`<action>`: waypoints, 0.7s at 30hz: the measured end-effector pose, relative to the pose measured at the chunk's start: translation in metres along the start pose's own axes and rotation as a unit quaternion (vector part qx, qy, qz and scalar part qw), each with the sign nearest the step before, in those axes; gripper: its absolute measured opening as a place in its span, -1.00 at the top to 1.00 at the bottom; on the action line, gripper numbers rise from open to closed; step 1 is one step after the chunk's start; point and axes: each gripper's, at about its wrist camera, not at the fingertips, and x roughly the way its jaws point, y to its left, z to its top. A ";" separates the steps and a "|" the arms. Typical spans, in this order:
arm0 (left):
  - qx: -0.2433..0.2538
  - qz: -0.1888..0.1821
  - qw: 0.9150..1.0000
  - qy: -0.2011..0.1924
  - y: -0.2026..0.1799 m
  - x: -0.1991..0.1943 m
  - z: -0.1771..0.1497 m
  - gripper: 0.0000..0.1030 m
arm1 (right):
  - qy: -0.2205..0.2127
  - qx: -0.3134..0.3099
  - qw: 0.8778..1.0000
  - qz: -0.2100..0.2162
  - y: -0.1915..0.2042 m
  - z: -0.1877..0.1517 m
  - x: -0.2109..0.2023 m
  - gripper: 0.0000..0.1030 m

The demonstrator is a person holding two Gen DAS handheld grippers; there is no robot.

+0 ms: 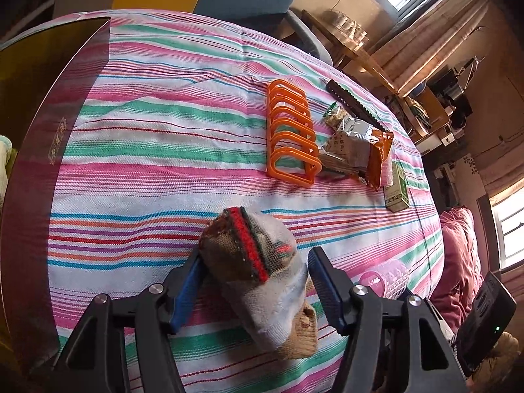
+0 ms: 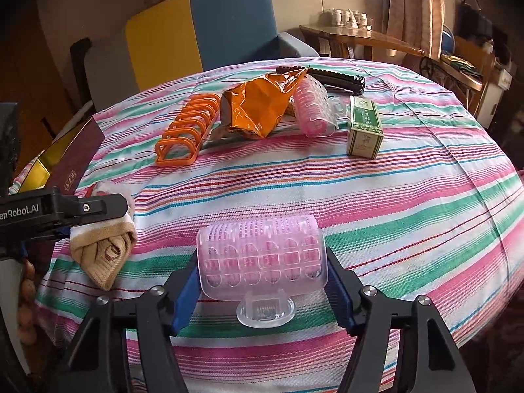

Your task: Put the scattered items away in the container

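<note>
My left gripper (image 1: 253,281) is shut on a rolled sock (image 1: 258,271), beige and white with a red and green band. The sock hangs down from the jaws over the striped tablecloth; it also shows in the right wrist view (image 2: 104,249). My right gripper (image 2: 262,276) is shut on a pink hair roller (image 2: 262,255), held across the jaws just above the cloth. The container, a dark maroon box (image 1: 42,114) with a gold inside, stands at the table's left edge, left of the left gripper, and shows in the right wrist view (image 2: 78,157).
On the cloth lie an orange plastic rack (image 2: 186,127), an orange snack bag (image 2: 262,108), a second pink roller (image 2: 314,108), a green box (image 2: 365,127) and a black comb (image 2: 330,77). A blue and yellow chair (image 2: 209,23) stands behind the table.
</note>
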 end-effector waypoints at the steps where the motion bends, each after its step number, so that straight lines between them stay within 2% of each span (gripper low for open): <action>1: -0.002 -0.002 1.000 0.000 0.001 0.000 0.000 -0.29 | -0.001 0.002 1.000 0.002 -0.001 0.000 0.000 -0.37; 7: -0.006 -0.005 1.000 -0.002 0.001 0.000 0.000 -0.29 | -0.004 0.010 1.000 0.013 0.000 0.000 0.000 -0.47; 10: -0.008 -0.002 1.000 -0.003 0.002 -0.001 0.000 -0.18 | -0.005 0.006 1.000 0.008 0.001 -0.001 0.000 -0.45; 13: -0.005 0.009 1.000 -0.006 0.001 -0.003 -0.001 -0.05 | -0.007 0.001 1.000 -0.002 0.002 -0.001 -0.001 -0.33; 17: 0.012 0.019 1.000 -0.008 -0.001 -0.004 -0.004 0.07 | -0.006 0.001 1.000 -0.002 0.001 -0.001 -0.002 -0.30; 21: 0.056 0.045 0.997 -0.028 -0.011 -0.012 -0.009 0.09 | -0.005 -0.003 1.000 0.001 0.005 -0.002 -0.004 -0.29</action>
